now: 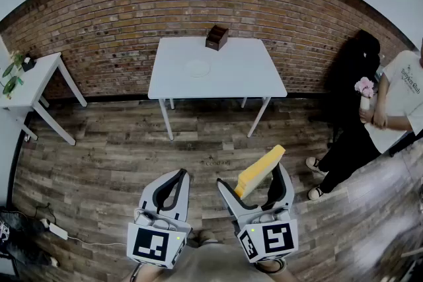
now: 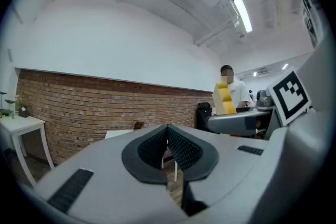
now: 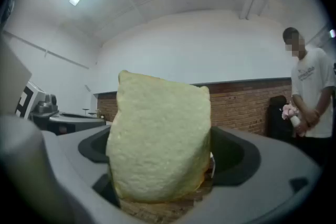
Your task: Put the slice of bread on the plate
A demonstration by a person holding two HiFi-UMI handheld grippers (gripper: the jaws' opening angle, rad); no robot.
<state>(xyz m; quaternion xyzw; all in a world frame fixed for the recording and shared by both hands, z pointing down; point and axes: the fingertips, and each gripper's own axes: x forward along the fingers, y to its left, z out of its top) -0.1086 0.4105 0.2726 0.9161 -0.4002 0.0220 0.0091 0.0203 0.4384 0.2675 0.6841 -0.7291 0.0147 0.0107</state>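
**Head view.** The slice of bread point(image 1: 260, 171) is not on the plate point(image 1: 197, 68). It stands on edge between the jaws of your right gripper point(image 1: 254, 176), over the wooden floor and well apart from the white surface point(image 1: 246, 74). The plate sits left of the surface's centre, and a brown box point(image 1: 216, 37) stands at the far edge. Your left gripper point(image 1: 178, 176) is beside the right one and carries nothing.

**Left gripper view.** The jaws of the left gripper point(image 2: 168, 148) are pressed together with nothing between them. The slice point(image 2: 226, 97) shows at the right, sticking up from the other tool.

**Right gripper view.** The jaws of the right gripper point(image 3: 164, 168) stand wide and grip the slice point(image 3: 160, 139) by its two side edges. Its broad face is turned to the camera and its top rises well above the jaws.

**Assessment.** Expect the slice to be light, soft and easily dented or torn. The firmer crust edges, where you hold it, look like the right place to grip. Squeeze no harder, because extra pressure would likely buckle it.
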